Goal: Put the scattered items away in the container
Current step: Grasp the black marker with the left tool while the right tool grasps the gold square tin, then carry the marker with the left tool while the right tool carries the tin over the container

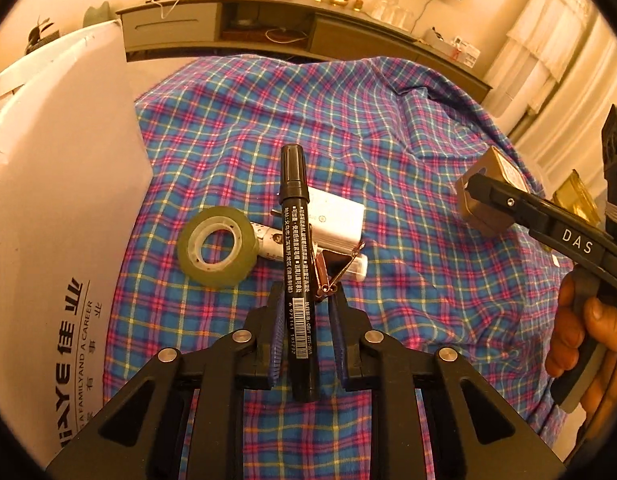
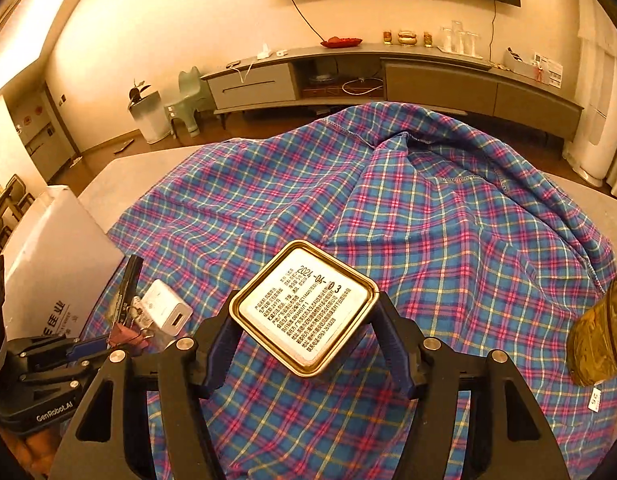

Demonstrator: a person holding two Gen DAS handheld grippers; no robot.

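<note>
In the left wrist view, the left claw (image 1: 304,320) at lower centre is clenched on a black marker pen (image 1: 297,264), which stands along its fingers pointing up the frame. Just beyond lie a roll of clear tape (image 1: 217,246), a white USB charger (image 1: 337,222) and a binder clip (image 1: 334,270) on the plaid cloth (image 1: 348,120) covering the surface. A white cardboard box (image 1: 60,200) fills the left edge. In the right wrist view, the right claw (image 2: 304,332) at centre grasps a square gold tin (image 2: 304,306) by its sides, printed label facing the camera. A gold jar (image 2: 600,340) sits at the right edge.
</note>
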